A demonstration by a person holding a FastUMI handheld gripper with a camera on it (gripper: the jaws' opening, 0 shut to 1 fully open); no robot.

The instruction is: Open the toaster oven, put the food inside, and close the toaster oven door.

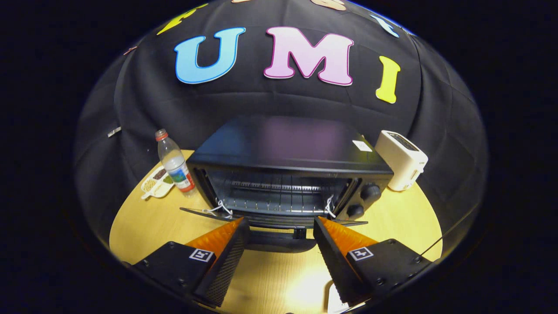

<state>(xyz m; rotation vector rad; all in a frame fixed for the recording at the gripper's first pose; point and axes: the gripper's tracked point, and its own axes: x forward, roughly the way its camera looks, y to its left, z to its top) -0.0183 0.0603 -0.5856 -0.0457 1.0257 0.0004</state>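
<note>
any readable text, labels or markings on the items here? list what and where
None readable.
Water bottle label: too blurred.
White sticker on toaster oven top: too small.
Toaster: no legible marks.
Square markers on the open tongs: patterns, not text.

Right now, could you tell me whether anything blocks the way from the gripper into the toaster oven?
Nothing visible does. The hand-held gripper is open and empty, the door hangs folded down just ahead of its fingers, and the rack inside is bare.

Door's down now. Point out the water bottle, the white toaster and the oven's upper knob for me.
water bottle [175, 165]: gripper view, on its clear body above the label.
white toaster [403, 160]: gripper view, on its side wall.
upper knob [370, 192]: gripper view, on the knob's face.
gripper [281, 226]: gripper view, fingers open, nothing held.
</note>
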